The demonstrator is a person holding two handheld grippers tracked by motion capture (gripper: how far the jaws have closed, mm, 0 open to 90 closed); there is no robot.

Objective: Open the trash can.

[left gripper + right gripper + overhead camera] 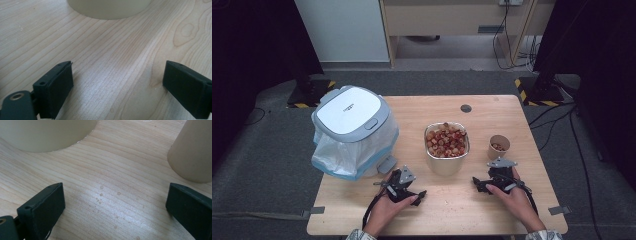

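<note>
Bin: a white and grey lidded waste bin [353, 117] lined with a clear plastic bag stands at the table's 9 o'clock side, touching nothing else.
Table: a light wooden table top [492, 107] carries everything; a small dark round cap [466, 108] sits near its 12 o'clock edge.
Left gripper: the black left gripper [408, 194], held in the person's left hand [387, 210], rests on the wood at 7 o'clock from the bowl. In the left gripper view its jaws stand spread wide with bare wood between them, pinching nothing.
Bowl: a cream, round-cornered bowl [447, 162] heaped with reddish-brown nuts [445, 141] stands at the table's centre, between the two grippers and just beyond them.
Right gripper: the black right gripper [484, 184], in the right hand [512, 197], lies at 5 o'clock from the bowl, jaws spread apart over bare wood.
Cup: a small brown paper cup [499, 147] with a few nuts inside stands at 3 o'clock from the bowl, just beyond the right gripper.
</note>
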